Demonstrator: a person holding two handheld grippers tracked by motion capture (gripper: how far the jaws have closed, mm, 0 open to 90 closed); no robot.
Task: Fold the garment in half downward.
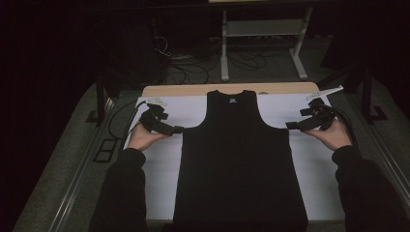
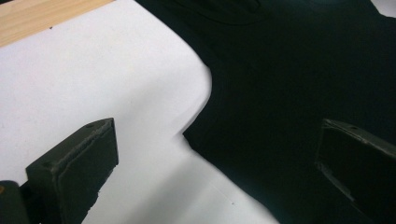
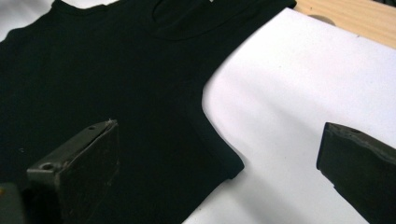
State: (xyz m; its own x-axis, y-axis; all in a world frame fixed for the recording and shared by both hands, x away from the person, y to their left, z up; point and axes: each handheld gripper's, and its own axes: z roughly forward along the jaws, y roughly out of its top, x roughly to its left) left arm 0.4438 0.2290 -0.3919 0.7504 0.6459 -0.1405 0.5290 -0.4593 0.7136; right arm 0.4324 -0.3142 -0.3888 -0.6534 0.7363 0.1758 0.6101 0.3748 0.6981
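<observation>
2 open claws, left claw [image 1: 177, 129] and right claw [image 1: 291, 125], flank the flat black tank top [image 1: 239, 169], neckline pointing away lengthwise.

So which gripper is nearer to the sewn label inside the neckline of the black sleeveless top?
Neither clearly: left gripper sits at the black sleeveless top's left underarm corner, right gripper at the right one, about equally far from the label. Both jaws stand open.
</observation>
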